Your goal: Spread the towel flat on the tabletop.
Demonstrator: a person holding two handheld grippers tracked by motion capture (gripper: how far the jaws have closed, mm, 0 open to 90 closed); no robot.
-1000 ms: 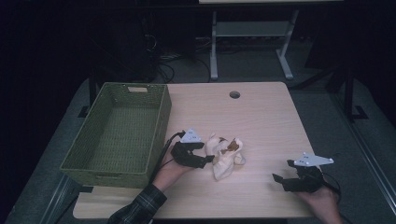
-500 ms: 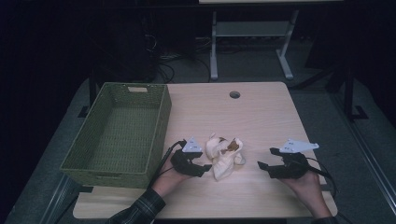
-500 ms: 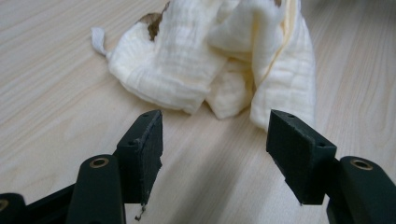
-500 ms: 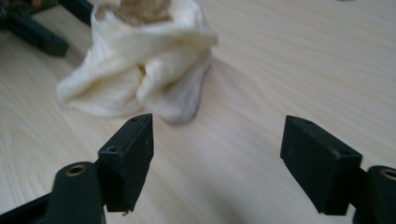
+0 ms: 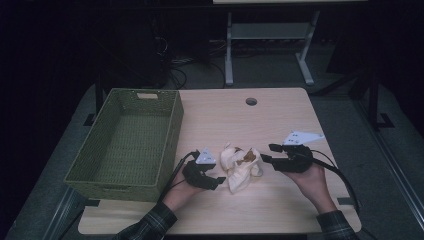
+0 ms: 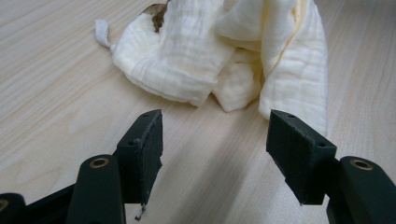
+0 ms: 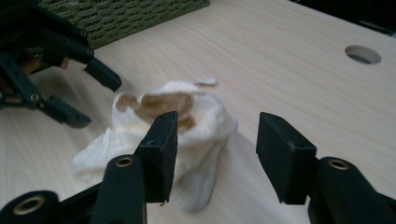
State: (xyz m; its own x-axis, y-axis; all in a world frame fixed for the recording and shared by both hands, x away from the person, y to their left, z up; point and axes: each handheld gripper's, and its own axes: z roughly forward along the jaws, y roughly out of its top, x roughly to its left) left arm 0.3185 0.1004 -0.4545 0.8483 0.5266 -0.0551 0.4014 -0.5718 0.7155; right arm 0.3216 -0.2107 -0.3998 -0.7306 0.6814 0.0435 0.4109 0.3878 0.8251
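Note:
A crumpled cream cloth [image 5: 240, 168] with a brown patch lies on the wooden table [image 5: 225, 120] between both grippers. My left gripper [image 5: 219, 181] rests at the cloth's left edge, open, with bare table between its jaws in the left gripper view [image 6: 215, 135]; the cloth [image 6: 224, 56] lies just ahead. My right gripper [image 5: 266, 153] hovers at the cloth's right edge. Its jaws have just been closing but stand open [image 7: 217, 140], with nothing pressed between them. The cloth [image 7: 201, 116] sits just beyond them, partly behind one jaw.
A green woven basket [image 5: 170, 130] stands empty on the table's left side, close behind my left hand. A round cable hole [image 5: 251, 101] sits near the far edge. The left gripper [image 7: 95, 100] appears across the cloth in the right gripper view. Cables trail from both grippers.
My right gripper has moved left and up from the table's right edge to the cloth, and its jaws have narrowed. The left gripper and the cloth have stayed put.

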